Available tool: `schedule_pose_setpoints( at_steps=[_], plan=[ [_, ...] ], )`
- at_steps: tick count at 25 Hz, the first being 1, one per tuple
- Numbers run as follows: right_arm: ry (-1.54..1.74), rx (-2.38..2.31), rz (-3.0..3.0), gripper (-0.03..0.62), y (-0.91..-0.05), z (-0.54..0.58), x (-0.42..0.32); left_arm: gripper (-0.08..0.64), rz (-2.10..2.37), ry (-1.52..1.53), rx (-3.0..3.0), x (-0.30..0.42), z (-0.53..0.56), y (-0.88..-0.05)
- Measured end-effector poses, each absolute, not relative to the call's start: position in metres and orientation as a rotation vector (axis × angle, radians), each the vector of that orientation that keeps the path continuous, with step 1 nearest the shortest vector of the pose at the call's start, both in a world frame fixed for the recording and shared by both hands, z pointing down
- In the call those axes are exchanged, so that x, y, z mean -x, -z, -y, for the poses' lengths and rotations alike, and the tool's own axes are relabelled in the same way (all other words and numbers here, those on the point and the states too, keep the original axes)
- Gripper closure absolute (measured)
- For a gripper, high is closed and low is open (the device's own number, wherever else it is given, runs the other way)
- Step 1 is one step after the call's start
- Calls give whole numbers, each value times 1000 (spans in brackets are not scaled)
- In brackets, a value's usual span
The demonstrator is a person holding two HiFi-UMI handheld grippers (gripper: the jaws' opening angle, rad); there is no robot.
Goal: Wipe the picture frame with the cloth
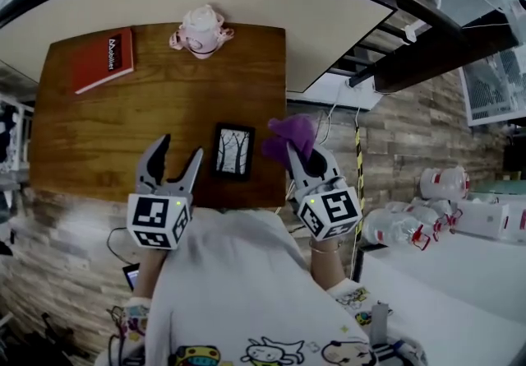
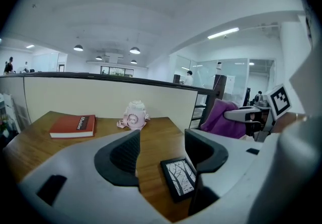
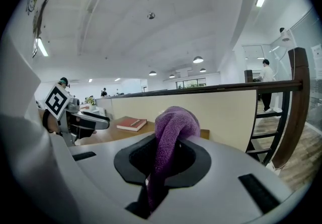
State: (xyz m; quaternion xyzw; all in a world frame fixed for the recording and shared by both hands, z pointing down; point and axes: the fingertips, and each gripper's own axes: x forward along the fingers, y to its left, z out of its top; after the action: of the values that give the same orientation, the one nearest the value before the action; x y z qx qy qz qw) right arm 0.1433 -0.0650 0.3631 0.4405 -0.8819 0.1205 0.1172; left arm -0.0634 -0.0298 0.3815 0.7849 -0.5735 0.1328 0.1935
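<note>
Gripping purple cloth (image 1: 289,134), right claw (image 1: 302,157) hovers beside picture frame (image 1: 233,151); book (image 1: 102,60), toy (image 1: 200,30) behind.

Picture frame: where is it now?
Head view: the picture frame lies flat at the table's near-right corner, between the left claw and the right claw holding the cloth.

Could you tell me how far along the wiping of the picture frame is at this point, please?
Done: the cloth is picked up, clamped in the shut right gripper.
In hand: that gripper holds the cloth just right of the frame, not touching it. The frame lies flat on the table. The left gripper is open and empty to the frame's left.
Left: the wiping itself, with no contact yet.
</note>
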Motion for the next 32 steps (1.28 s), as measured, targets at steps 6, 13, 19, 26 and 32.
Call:
schedule_pose_setpoints(
  at_steps=[6, 13, 19, 26, 32],
  plan=[
    [-356, -1304, 2551, 566, -362, 60, -142, 305, 1553, -367, -2214, 60, 33, -388],
    [-376, -1324, 2512, 566, -367, 63, -137, 305, 1499, -374, -2231, 61, 41, -394],
    [-389, -1332, 2496, 566, -370, 70, -133, 305, 1465, -390, -2230, 63, 46, -401],
    [-422, -1326, 2477, 566, -381, 77, -126, 305, 1387, -439, -2228, 58, 50, -418],
    [-454, -1318, 2455, 566, -393, 77, -125, 307, 1308, -468, -2213, 46, 52, -440]
  ],
)
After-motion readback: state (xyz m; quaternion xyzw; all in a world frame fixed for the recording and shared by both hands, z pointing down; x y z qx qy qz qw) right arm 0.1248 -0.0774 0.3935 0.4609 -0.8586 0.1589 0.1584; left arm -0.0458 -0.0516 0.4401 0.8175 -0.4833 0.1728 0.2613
